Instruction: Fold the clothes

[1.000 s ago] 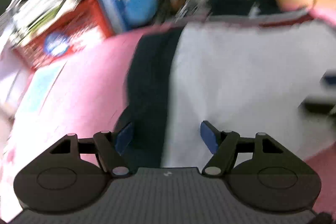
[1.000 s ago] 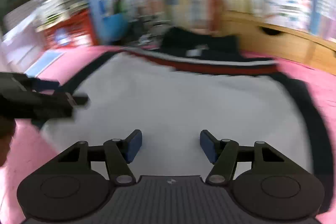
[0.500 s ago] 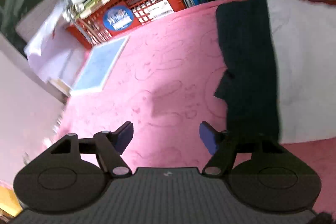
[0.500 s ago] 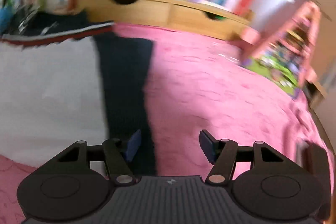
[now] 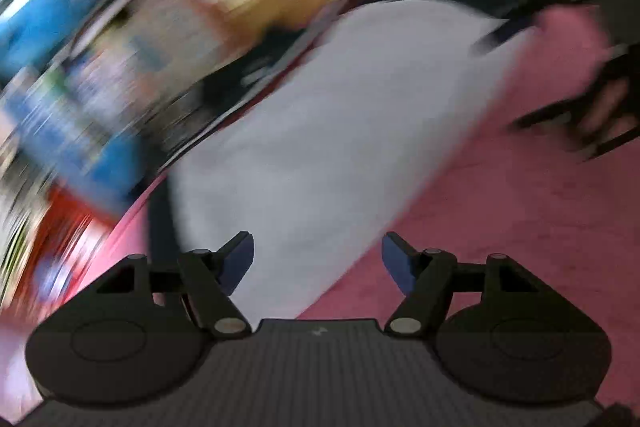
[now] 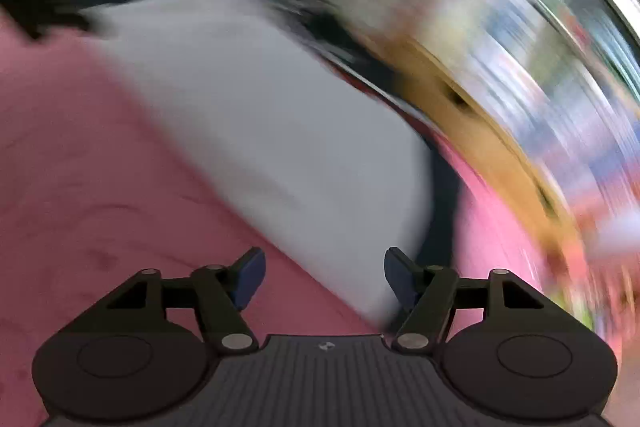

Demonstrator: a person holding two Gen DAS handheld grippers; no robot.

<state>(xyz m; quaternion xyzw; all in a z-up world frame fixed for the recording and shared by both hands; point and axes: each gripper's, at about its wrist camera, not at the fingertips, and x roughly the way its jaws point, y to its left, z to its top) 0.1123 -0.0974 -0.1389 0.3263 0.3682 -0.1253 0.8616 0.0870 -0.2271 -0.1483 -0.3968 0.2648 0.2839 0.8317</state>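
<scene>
A white garment with dark side bands (image 5: 320, 155) lies flat on the pink blanket (image 5: 520, 219); it also shows in the right wrist view (image 6: 272, 131). My left gripper (image 5: 316, 261) is open and empty above the garment's near left corner. My right gripper (image 6: 324, 277) is open and empty above the near right corner, beside the dark band (image 6: 440, 219). The right gripper and the hand that holds it show at the right of the left wrist view (image 5: 592, 99). Both views are blurred by motion.
Shelves of books (image 5: 120, 47) and a wooden drawer unit (image 6: 480, 115) run along the far side of the blanket (image 6: 100, 167). A red crate (image 5: 60, 235) stands at the left.
Both grippers have swung back from the outer sides of the garment toward its near corners and now face along its bottom edge. Both have stayed open.
</scene>
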